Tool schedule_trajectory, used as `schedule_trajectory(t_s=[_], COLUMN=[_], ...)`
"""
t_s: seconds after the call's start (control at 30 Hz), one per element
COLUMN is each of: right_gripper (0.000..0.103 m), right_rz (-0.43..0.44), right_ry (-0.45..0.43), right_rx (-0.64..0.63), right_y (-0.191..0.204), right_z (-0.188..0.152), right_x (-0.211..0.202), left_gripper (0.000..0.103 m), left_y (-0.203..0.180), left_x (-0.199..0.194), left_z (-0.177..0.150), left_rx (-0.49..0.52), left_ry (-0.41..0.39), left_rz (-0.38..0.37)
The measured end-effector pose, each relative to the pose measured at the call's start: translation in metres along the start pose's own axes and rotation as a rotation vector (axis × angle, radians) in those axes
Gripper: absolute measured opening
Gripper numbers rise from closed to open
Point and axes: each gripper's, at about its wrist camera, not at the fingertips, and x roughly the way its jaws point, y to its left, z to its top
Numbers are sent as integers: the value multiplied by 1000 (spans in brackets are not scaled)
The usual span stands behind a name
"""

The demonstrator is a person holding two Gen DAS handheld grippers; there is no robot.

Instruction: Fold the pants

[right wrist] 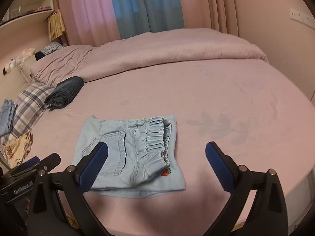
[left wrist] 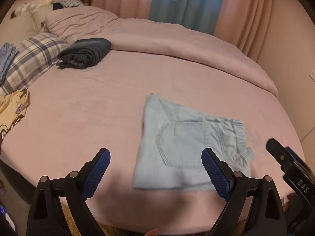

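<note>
Light blue pants (left wrist: 185, 143) lie folded into a small square on the pink bed sheet (left wrist: 98, 102), back pocket and elastic waistband facing up. In the right wrist view the pants (right wrist: 130, 153) show a small strawberry patch near the front corner. My left gripper (left wrist: 155, 157) is open above the near edge of the bed, its right finger over the pants' near corner, nothing between the pads. My right gripper (right wrist: 156, 153) is open too and empty, its left finger above the pants. Each gripper shows at the edge of the other's view.
Dark folded pants (left wrist: 86, 52) lie at the back left beside a plaid pillow (left wrist: 33, 59). A pink duvet (left wrist: 177, 39) is bunched along the far side. A yellow printed garment (left wrist: 11, 110) and a blue denim piece (left wrist: 6, 59) lie at the left. Curtains (left wrist: 177, 2) hang behind.
</note>
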Motion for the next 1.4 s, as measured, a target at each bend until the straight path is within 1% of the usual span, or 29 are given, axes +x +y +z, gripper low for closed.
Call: schedule_trajectory(t_s=[0.13,0.27,0.33,0.6,0.83,1.4], right_gripper=[100,100,100,100,100,100], right_rz=[-40,-60,-72,-92,-103,-119], right_ry=[-21,-38,-45,-48,-44,-27], right_rx=[-32,-27,-29,-40,-52,-65], right_y=[9,10,11,14,17,18], right_z=[-1,-3,-4,-10,-12,-14], right_x=[-10,-21,-26,-37,-39,-33], left_gripper=[94,94,94,94,94,94], left_y=[-8,-15,-17,-23,-31,-32], left_x=[-15,-22,-25,-31,-33,-31], left_z=[-6,-10,-12,-19,-24,-27], left_rx=[11,26,37,22,21,11], left_ry=[-4,-17,-14,-3,4,14], left_rz=[-16,20,11,15,19,19])
